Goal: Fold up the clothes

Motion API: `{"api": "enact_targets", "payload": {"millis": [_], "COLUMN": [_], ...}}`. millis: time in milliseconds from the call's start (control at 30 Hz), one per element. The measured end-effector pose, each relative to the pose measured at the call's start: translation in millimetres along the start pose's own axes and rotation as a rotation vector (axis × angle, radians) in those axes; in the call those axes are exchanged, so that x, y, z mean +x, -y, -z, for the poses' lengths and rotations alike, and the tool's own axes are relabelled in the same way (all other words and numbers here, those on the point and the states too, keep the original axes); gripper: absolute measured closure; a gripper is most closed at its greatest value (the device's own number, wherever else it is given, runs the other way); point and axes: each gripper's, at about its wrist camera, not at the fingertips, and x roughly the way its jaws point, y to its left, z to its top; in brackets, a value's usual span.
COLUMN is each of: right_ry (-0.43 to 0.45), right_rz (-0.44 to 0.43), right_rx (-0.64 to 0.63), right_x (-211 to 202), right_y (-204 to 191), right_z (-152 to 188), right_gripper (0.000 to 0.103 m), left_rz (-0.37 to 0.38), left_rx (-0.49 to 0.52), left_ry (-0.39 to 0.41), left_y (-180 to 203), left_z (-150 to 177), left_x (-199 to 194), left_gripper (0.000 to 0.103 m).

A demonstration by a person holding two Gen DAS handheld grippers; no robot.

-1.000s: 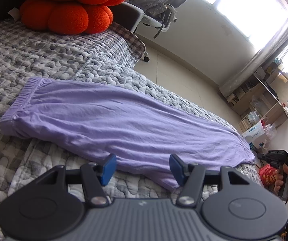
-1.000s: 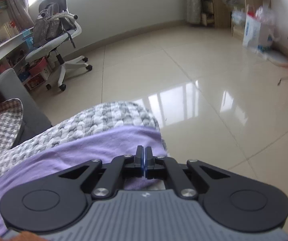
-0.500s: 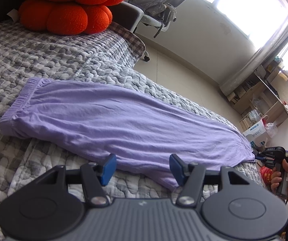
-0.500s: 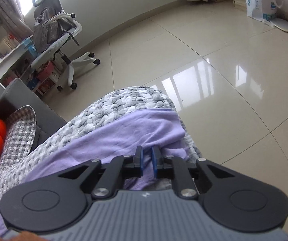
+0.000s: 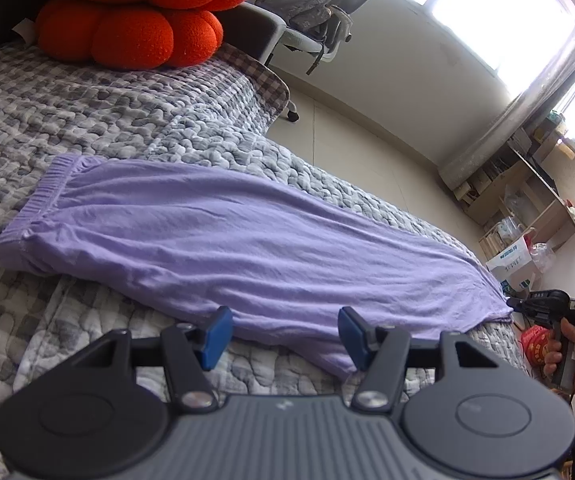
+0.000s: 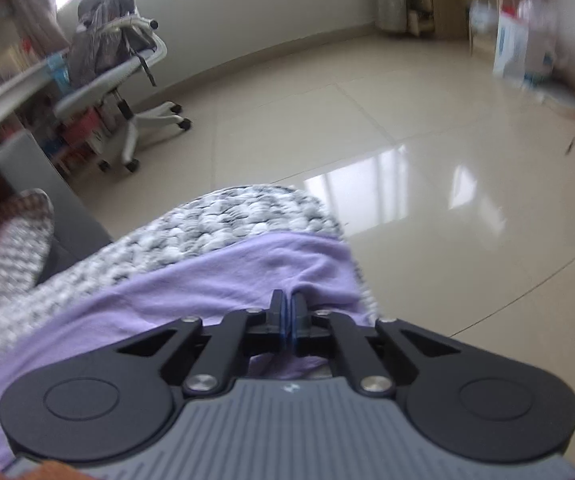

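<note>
Purple trousers (image 5: 247,248) lie flat across the grey quilted bed (image 5: 87,112), waistband at the left and leg hem at the bed's right end. My left gripper (image 5: 285,334) hovers over their near edge, its blue pads (image 5: 217,334) wide apart with nothing between them. In the right wrist view my right gripper (image 6: 287,312) sits at the leg hem (image 6: 319,268), its jaws closing to a tight pinch, and the cloth puckers toward the tips. From the left wrist view that right gripper (image 5: 527,304) touches the hem's corner, held by a hand (image 5: 567,356).
An orange lobed cushion (image 5: 135,20) rests at the head of the bed. An office chair (image 6: 119,80) with a bag on it stands on the glossy tiled floor (image 6: 427,140). Shelves (image 5: 527,200) and a white box (image 6: 515,52) line the far wall.
The right jaws parted a little over the hem, then closed again on the cloth. The right view shifted slightly. The left gripper and the trousers have stayed put.
</note>
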Motion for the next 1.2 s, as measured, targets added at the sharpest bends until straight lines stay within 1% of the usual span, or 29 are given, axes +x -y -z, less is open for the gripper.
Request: {"api": "enact_targets", "payload": {"millis": [67, 200, 300, 333, 433, 533, 567, 600, 667, 767, 833, 867, 967, 1067, 1200], "right_ry": [0.017, 0.022, 0.013, 0.008, -0.032, -0.066, -0.056, -0.042, 0.005, 0.028, 0.013, -0.001, -0.060, -0.117, -0.170], "right_rz": [0.023, 0.035, 0.089, 0.102, 0.096, 0.095, 0.111, 0.128, 0.157, 0.090, -0.003, -0.057, -0.239, -0.419, -0.568], "right_rx": [-0.015, -0.018, -0.045, -0.050, -0.039, -0.025, -0.013, -0.008, -0.045, -0.135, -0.223, -0.292, -0.527, -0.738, -0.954], "right_x": [-8, -17, -11, -8, 3, 12, 9, 4, -9, -25, -31, -33, -45, -61, -82], "right_y": [-3, -6, -8, -9, -5, -1, 1, 2, -3, -26, -52, -70, -126, -179, -228], "right_z": [-1, -3, -1, 0, 6, 10, 7, 5, 1, 5, 13, 20, 53, 98, 147], "right_gripper": [0.102, 0.102, 0.102, 0.102, 0.101, 0.098, 0.091, 0.090, 0.090, 0.089, 0.089, 0.089, 0.089, 0.089, 0.089], "left_rz": [0.008, 0.015, 0.016, 0.017, 0.019, 0.020, 0.021, 0.022, 0.024, 0.029, 0.032, 0.033, 0.026, 0.022, 0.021], "left_rx": [-0.002, -0.003, -0.002, -0.002, -0.001, 0.000, 0.000, -0.001, 0.000, 0.013, 0.025, 0.030, 0.029, 0.018, -0.008], "left_ry": [0.003, 0.003, 0.001, 0.001, 0.001, -0.001, -0.002, -0.002, -0.003, -0.007, -0.009, -0.009, -0.010, -0.007, 0.000], "left_y": [0, 1, 1, 1, 0, 0, -1, 0, 1, 4, 8, 9, 8, 5, -3], "left_z": [0, 0, 0, 0, 0, 0, 0, -1, 0, 1, 2, 2, 2, 1, -1], "left_x": [-1, -3, -3, -3, -3, -2, -2, -1, -1, 0, 0, 1, 0, -1, -5], "left_gripper": [0.043, 0.043, 0.043, 0.043, 0.043, 0.043, 0.043, 0.043, 0.043, 0.043, 0.043, 0.043, 0.043, 0.043, 0.043]}}
